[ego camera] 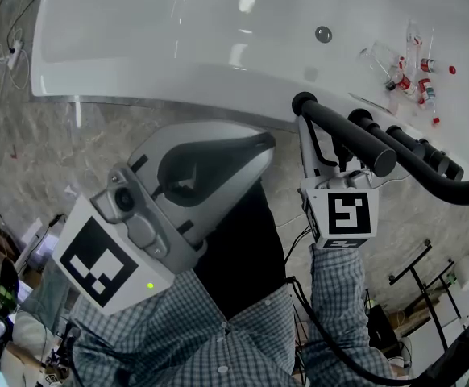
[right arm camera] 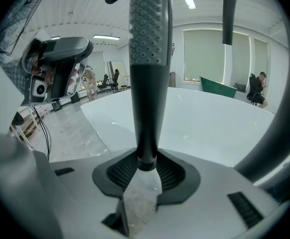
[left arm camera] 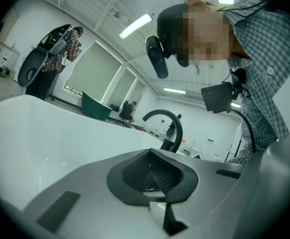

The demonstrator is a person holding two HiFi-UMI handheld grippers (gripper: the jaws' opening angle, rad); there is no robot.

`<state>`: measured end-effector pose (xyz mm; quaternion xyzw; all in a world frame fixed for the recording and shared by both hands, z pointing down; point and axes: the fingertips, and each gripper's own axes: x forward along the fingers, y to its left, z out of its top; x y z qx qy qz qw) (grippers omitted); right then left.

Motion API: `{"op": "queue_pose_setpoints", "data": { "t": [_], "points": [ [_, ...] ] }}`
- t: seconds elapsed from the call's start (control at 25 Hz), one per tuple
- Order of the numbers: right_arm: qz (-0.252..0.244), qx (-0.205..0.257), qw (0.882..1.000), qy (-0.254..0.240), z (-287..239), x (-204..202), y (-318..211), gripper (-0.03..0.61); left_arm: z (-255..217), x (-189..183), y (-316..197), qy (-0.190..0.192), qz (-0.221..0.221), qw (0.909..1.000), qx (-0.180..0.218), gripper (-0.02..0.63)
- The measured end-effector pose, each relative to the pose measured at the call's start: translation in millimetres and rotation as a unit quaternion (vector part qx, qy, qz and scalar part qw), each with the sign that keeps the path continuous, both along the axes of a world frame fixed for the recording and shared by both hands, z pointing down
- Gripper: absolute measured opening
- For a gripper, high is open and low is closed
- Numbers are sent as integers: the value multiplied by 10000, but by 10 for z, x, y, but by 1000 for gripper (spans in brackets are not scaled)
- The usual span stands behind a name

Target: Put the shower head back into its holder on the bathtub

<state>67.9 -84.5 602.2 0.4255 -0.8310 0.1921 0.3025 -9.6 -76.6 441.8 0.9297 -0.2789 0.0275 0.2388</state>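
Observation:
The black stick-shaped shower head (ego camera: 343, 133) lies slanted over the rim of the white bathtub (ego camera: 178, 39). My right gripper (ego camera: 319, 139) is shut on its handle. In the right gripper view the shower head (right arm camera: 147, 83) stands straight up from between the jaws, with a dotted grey grip higher up. Black fittings (ego camera: 416, 147) and a black arched spout (ego camera: 460, 190) sit on the rim just right of it; I cannot tell which part is the holder. My left gripper (ego camera: 259, 145) hovers left of the shower head, shut and empty, as the left gripper (left arm camera: 157, 178) view confirms.
Several small bottles (ego camera: 412, 77) lie inside the tub at the far right, near a round drain fitting (ego camera: 323, 33). Marble floor (ego camera: 41, 160) lies on the near side of the tub. A black frame (ego camera: 416, 276) and cables stand at the lower right.

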Motion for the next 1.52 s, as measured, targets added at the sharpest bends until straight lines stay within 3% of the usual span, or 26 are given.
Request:
{"op": "queue_pose_setpoints", "data": {
  "t": [0.68, 0.96, 1.28, 1.52],
  "points": [
    [-110, 72, 9994, 320, 142, -46, -28, 120, -44, -10, -15, -13, -66, 10000, 20, 8],
    [-103, -50, 9991, 407, -23, -28, 67, 129, -303, -21, 24, -60, -75, 9999, 91, 8],
    [253, 35, 9996, 152, -652, 174, 230, 127, -895, 58, 71, -78, 7, 9995, 305, 8],
    [848, 492, 9943, -418, -1570, 431, 231, 46, -1502, 99, 120, -106, 68, 9981, 610, 8]
  ]
}}
